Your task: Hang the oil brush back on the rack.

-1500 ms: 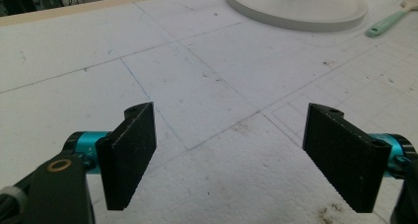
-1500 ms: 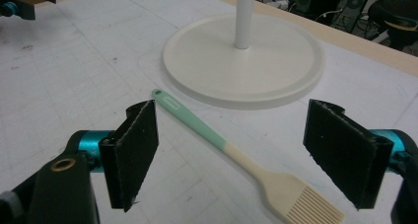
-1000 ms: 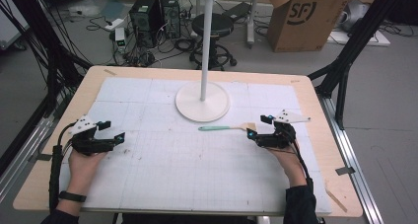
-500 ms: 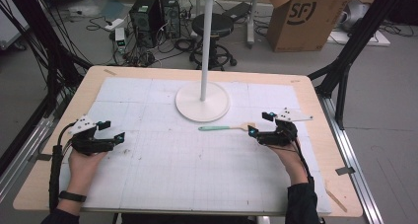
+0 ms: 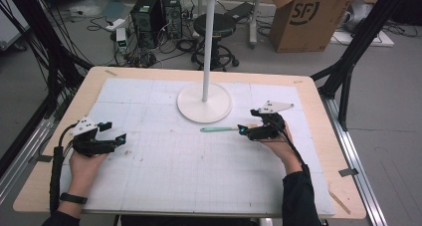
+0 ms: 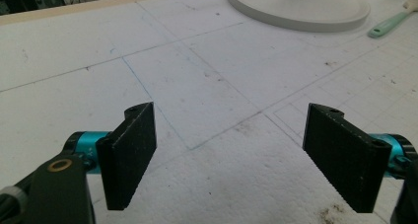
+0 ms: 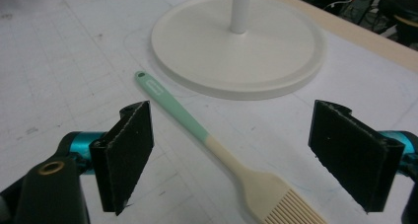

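A silicone brush [image 7: 212, 140], with a mint-green handle and a cream head of ribbed bristles, lies flat on the white gridded foam mat [image 5: 199, 171] just near of the stand [image 5: 204, 101] with its round white base and thin pole. The right gripper [image 5: 242, 130] hovers at the brush's bristle end with its rough black jaws spread wide apart. The left gripper [image 5: 117, 136] rests at the mat's left side, jaws also wide apart and holding nothing.

Only legible text: "SF" in large dark letters, cut off by an oval logo outline, on the cardboard box [image 5: 311, 17] on the floor, far beyond the right tongs [image 5: 242, 130], past the surface's far edge. Green brush handle [image 7: 170, 103] between the right tongs' jaws carries a small raised label near its hanging hole; too small to read.
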`<state>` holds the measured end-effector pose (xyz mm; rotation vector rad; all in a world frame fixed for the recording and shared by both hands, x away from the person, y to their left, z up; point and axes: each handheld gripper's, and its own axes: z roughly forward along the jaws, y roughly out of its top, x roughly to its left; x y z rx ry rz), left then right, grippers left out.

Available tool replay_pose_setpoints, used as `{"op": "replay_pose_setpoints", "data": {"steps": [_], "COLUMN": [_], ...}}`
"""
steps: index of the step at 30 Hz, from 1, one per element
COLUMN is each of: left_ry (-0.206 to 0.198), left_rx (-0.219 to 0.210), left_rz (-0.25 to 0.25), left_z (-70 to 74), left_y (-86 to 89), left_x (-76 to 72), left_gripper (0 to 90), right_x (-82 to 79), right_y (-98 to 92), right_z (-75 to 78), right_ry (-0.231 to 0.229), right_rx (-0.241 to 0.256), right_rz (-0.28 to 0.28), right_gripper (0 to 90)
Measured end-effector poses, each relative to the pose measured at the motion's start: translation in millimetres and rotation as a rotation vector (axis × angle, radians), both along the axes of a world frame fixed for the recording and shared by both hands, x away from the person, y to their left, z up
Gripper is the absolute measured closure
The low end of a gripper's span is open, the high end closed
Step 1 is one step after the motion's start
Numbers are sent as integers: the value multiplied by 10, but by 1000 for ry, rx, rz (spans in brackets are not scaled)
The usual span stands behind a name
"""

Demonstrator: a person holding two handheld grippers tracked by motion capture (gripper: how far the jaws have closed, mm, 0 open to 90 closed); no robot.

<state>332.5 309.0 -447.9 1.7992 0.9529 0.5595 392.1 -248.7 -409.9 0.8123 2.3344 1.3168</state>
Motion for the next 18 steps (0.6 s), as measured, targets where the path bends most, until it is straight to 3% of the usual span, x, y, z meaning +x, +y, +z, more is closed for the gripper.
{"op": "replay_pose_setpoints", "data": {"steps": [6,8,18], "left_ry": [-2,-1,-7], "left_rx": [6,5,17], "left_rz": [-5,-6,-7], "left_z": [0,0,2], "left_y": [-6,-5,-11], "left_x": [-2,-2,-6], "left_gripper": [214,214,214], "right_x": [100,128,233], "right_y": [128,151,319], "right_z": [-107,-130,-235], "right_ry": [35,42,47], "right_rx": [-49,-65,-141], "right_rz": [48,69,107], "right_gripper": [179,250,389]}}
